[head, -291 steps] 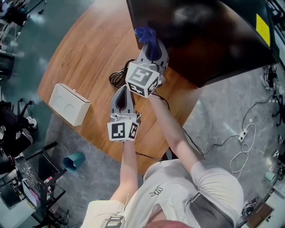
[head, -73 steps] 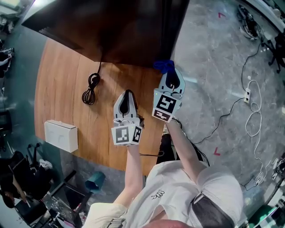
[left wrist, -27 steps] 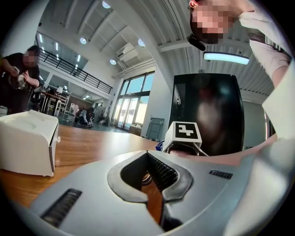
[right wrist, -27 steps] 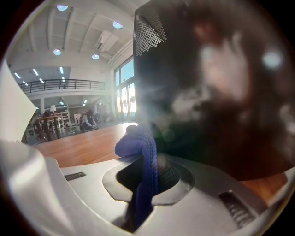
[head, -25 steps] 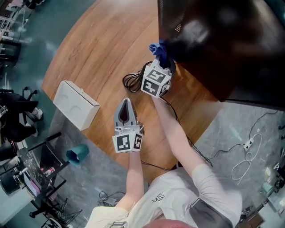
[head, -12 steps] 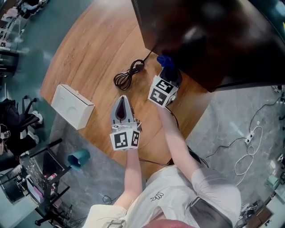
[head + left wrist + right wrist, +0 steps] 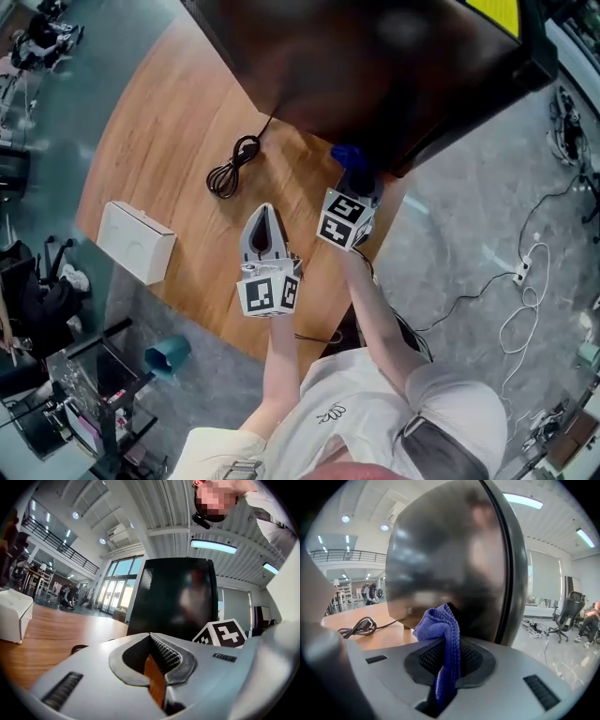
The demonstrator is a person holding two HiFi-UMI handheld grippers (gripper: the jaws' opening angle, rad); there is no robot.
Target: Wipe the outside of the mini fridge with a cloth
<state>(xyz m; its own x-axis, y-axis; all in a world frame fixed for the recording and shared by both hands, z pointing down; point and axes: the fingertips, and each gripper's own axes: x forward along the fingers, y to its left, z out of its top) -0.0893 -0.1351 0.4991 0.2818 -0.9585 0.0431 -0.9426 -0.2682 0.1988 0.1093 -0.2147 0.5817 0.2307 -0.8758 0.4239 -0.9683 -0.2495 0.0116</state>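
The right gripper (image 7: 449, 657) is pinching a blue cloth (image 7: 440, 623) in closed jaws at the lower corner of the glossy black mini fridge (image 7: 454, 559), which is standing at the tabletop's (image 7: 178, 122) far right edge. The left gripper (image 7: 151, 641), jaws together and empty, is hovering alongside. Only the head view is showing a white box (image 7: 136, 241) near the left edge.

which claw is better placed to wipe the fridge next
Right. The right claw is shut on the cloth, which is held close to the fridge. The left claw is shut with nothing in it and sits farther back over the table.
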